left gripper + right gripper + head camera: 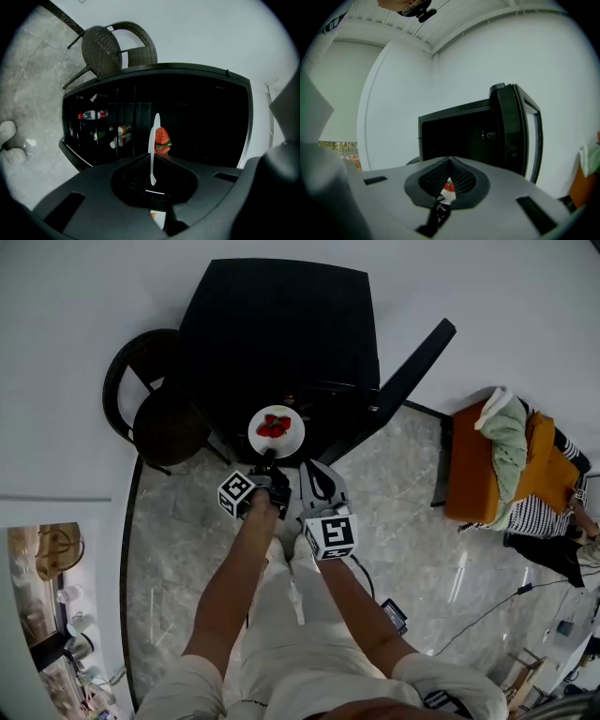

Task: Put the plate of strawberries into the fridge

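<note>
A white plate (277, 432) with red strawberries (273, 426) hangs in front of the open black fridge (277, 334). My left gripper (266, 461) is shut on the plate's near rim. In the left gripper view the plate (153, 140) stands edge-on between the jaws of the left gripper (152, 161), with a strawberry (161, 138) beside it. My right gripper (307, 471) is just right of the left one, jaws together and holding nothing. In the right gripper view the right gripper (449, 163) points at the fridge's dark inside (459, 138).
The fridge door (403, 381) stands open to the right, and bottles (93, 115) lie on shelves inside. A dark wicker chair (155, 409) stands left of the fridge. An orange seat with clothes (506, 465) is at the right, and cables (487, 610) trail on the marble floor.
</note>
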Tool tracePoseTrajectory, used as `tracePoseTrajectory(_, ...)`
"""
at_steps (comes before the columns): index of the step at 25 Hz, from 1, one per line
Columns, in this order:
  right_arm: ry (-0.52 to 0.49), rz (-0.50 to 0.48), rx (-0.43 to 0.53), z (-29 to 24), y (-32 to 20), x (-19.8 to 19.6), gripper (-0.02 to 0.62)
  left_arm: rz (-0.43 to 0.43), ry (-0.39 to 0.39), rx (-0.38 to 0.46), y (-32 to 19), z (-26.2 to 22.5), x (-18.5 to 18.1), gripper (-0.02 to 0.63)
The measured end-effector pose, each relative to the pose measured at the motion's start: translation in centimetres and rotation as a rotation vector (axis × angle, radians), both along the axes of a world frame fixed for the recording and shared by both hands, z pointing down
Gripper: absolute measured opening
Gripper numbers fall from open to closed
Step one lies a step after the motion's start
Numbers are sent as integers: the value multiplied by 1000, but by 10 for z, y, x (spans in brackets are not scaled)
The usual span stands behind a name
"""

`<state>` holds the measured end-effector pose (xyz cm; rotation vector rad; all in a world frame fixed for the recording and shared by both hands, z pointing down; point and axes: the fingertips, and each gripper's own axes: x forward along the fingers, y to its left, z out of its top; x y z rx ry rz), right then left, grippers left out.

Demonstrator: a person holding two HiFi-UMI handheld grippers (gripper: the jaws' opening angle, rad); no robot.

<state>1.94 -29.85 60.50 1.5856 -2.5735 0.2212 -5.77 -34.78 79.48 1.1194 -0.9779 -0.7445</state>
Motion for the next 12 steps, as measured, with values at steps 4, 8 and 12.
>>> tracePoseTrajectory(4, 2, 0, 4, 3, 0, 0, 12, 5, -41, -12, -8, 14, -1, 12)
tracePoseTrajectory(8, 7, -6, -15, 13, 5, 2, 12, -16, -72, -39, -16, 30, -6, 12)
tracePoseTrajectory(12, -6, -8, -30, 20, 3, 4, 12, -31, -78, -33, -32, 40, -6, 12)
